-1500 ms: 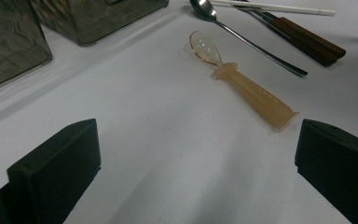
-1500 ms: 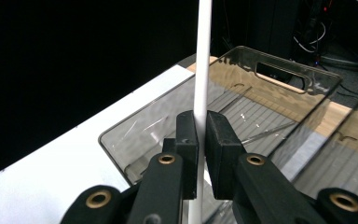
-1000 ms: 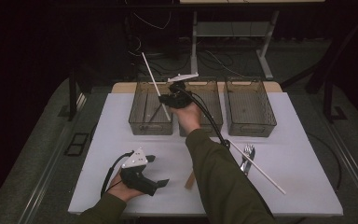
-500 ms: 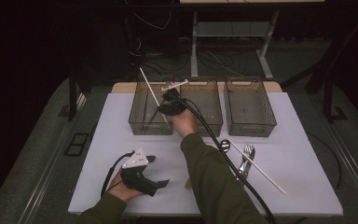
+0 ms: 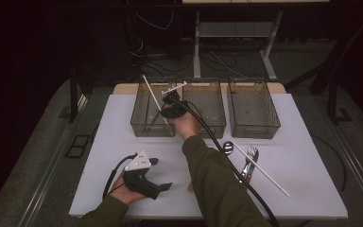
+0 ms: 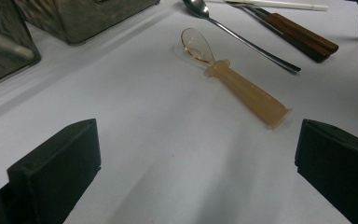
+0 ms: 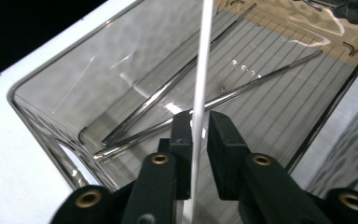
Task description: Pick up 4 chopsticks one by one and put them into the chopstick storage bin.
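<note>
1. Nearest the person, the left gripper (image 5: 158,174) rests low on the white table (image 5: 302,189) with its jaws spread wide and nothing between them.
2. Just ahead of those jaws lies a translucent amber plastic spoon (image 6: 233,77), bowl pointing away from the gripper. Beyond it lie a metal spoon (image 6: 242,35), a wooden-handled utensil (image 6: 298,37) and a second white chopstick (image 6: 279,4), all not yet sorted.
3. Farther off, the right gripper (image 7: 198,123) hovers over the leftmost clear bin (image 5: 147,124), jaws pinched on a white chopstick (image 7: 200,74).
4. That chopstick's long axis runs steeply, its free end pointing up and away beyond the fingertips.
5. Below the gripper, two metal chopsticks (image 7: 205,105) already lie crossed in the bin. By my judgement sorting is partly done.
</note>
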The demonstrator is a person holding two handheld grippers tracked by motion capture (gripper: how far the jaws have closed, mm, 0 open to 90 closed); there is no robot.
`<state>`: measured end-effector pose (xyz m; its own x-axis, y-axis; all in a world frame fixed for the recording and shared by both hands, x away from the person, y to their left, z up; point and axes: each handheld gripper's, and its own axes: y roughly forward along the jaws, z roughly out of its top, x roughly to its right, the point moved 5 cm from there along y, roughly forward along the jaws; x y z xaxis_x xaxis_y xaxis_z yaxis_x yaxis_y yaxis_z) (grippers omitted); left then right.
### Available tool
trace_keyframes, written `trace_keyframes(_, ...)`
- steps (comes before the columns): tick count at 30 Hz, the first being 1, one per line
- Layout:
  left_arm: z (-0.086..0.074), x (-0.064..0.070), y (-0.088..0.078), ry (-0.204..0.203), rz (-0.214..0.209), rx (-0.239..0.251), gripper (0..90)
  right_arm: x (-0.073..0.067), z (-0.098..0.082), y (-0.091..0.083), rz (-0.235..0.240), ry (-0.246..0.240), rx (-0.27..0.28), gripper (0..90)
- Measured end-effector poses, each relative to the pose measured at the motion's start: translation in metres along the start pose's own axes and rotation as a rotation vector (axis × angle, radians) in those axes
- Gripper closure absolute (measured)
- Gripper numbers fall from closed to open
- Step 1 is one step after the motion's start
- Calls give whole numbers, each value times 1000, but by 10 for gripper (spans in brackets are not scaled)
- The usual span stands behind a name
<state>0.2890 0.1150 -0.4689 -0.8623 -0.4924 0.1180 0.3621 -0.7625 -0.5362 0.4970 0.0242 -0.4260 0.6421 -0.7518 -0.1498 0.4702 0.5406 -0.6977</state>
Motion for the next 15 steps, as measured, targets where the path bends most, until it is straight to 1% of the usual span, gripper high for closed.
trace_keyframes(3,0,0,0,-1,0,-1,0,0,1,-3,1,-3,10,756)
trace_keyframes(6,0,0,0,8,2,-2,0,0,3,-7,3,-4,17,714)
trace_keyframes(9,0,0,0,4,3,-2,0,-1,5,-12,19,-10,26,670)
trace_keyframes(12,0,0,0,-3,2,-1,0,-3,6,-20,47,-15,40,620)
trace_keyframes(15,0,0,0,2,4,-1,0,-4,6,-30,73,-21,53,573)
